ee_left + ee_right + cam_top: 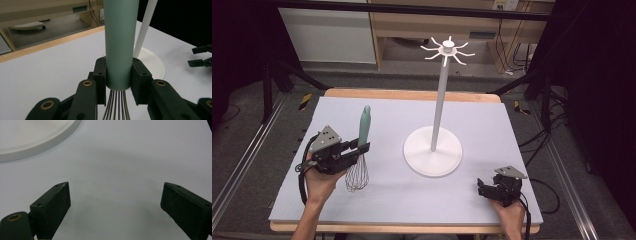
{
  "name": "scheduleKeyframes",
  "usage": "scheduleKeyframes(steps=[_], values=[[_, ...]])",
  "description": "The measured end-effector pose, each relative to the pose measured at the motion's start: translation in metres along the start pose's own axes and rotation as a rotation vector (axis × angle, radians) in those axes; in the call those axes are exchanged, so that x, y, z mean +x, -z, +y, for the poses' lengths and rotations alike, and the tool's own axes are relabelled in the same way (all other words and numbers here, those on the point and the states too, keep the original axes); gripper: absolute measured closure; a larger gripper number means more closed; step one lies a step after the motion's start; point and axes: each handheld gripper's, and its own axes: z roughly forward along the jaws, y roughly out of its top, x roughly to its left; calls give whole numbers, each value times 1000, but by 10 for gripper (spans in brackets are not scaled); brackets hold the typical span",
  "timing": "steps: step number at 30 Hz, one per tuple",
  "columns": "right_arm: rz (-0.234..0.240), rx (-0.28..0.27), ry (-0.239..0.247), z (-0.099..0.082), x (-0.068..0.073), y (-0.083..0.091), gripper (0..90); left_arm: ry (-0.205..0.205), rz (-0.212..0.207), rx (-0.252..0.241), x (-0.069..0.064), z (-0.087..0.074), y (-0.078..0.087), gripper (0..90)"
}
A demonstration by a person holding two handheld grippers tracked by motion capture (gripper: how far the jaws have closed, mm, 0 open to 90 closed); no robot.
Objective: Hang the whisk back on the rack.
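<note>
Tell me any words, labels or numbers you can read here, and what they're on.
None can be read.
Label on the bench behind the table: too blurred to read.
Whisk, stand, left gripper and right gripper: no lettering shows.

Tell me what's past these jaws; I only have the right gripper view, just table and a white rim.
Observer: That rim is the round base of a white stand with hooks on top.
Operator: Report the other hand.
Observer: The left gripper is shut on a whisk, clamped at the bottom of its green handle.
Operator: Give me the whisk's pose.
Observer: It stands upright left of the stand, wires down, handle up.
Operator: Check my own jaws from above.
Observer: The right gripper is open and holds nothing, near the table's front right corner.
</note>
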Motion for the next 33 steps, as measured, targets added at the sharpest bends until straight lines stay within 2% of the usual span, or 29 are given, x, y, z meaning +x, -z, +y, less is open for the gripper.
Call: scheduleKeyframes(steps=[16,33], values=[[1,-2,4,0,0,0,97,-24,-17,-59,-13,20,-4,684],[2,0,2,1,0,0,97,-48,-27,-92,-22,41,-7,684]])
